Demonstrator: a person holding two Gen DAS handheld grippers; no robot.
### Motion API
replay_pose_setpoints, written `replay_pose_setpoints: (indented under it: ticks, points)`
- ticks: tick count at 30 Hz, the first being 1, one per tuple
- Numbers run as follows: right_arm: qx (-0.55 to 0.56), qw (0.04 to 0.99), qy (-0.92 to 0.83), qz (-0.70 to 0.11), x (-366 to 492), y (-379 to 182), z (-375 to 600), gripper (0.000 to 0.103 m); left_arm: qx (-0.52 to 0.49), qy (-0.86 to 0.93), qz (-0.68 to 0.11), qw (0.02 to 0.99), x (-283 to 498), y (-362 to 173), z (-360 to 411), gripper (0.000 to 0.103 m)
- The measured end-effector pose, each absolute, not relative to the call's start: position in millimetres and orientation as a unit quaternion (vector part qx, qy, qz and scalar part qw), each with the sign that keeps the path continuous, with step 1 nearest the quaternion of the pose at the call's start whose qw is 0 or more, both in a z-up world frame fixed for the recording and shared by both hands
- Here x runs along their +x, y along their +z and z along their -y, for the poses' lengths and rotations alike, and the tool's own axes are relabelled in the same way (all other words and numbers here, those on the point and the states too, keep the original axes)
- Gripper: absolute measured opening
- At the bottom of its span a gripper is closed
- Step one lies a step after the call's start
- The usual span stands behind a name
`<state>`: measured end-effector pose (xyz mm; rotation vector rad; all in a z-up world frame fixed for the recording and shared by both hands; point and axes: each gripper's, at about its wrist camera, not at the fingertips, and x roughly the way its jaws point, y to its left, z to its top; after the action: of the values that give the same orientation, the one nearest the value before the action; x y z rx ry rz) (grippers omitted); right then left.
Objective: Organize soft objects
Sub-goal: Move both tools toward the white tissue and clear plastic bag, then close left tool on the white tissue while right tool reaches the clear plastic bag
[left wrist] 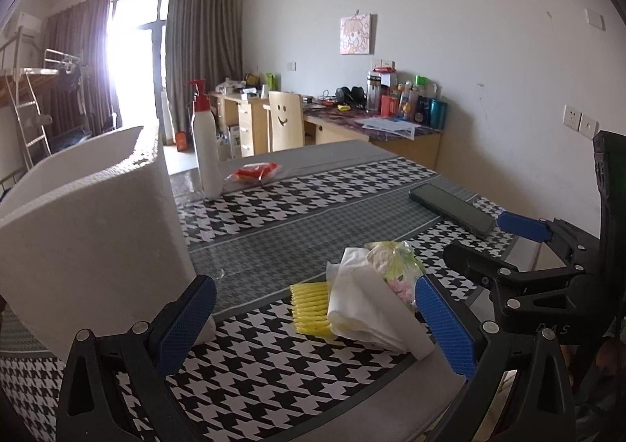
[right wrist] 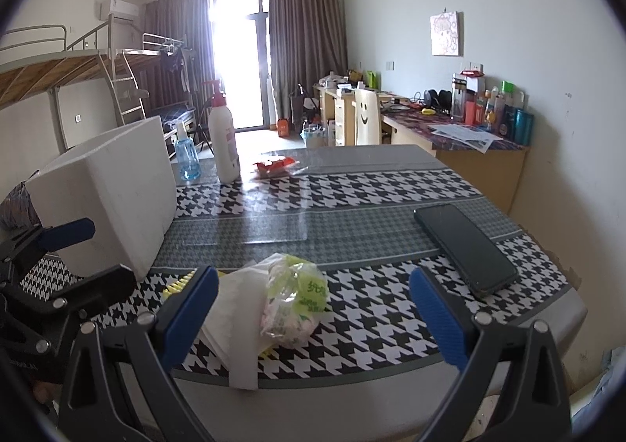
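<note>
A pile of soft things lies near the table's front edge: a white tissue (left wrist: 364, 309) (right wrist: 238, 309), a crumpled plastic tissue pack with green print (left wrist: 397, 262) (right wrist: 293, 305), and a yellow ribbed cloth (left wrist: 311, 307) (right wrist: 176, 285) under them. A white foam box (left wrist: 94, 223) (right wrist: 113, 191) stands to the left. My left gripper (left wrist: 313, 324) is open, low at the table edge, with the pile just inside its right finger. My right gripper (right wrist: 313, 317) is open around the pile; it also shows in the left wrist view (left wrist: 489, 238).
A black phone (left wrist: 452, 209) (right wrist: 465, 246) lies right of the pile. A white pump bottle (left wrist: 205, 144) (right wrist: 223, 141), a blue spray bottle (right wrist: 186, 152) and a red snack packet (left wrist: 254, 172) (right wrist: 274, 166) stand at the far side. The houndstooth tablecloth (right wrist: 371, 184) covers the table.
</note>
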<state>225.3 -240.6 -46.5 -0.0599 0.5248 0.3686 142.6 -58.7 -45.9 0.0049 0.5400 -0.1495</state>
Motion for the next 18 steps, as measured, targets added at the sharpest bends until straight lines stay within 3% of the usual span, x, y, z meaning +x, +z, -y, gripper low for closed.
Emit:
replay_pose_setpoints:
  ticks: [11, 18]
  points:
    - [-0.035, 0.945, 0.175, -0.273, 233.4, -56.4, 242.1, 0.100, -0.001, -0.078, -0.293, 0.953, 157.4, -59.0, 63.7, 0.101]
    - [-0.032, 0.941, 0.174, -0.287, 240.6, -64.9, 244.7, 0.098, 0.006, -0.094, -0.305, 0.948, 164.2, -64.1, 69.9, 0.087]
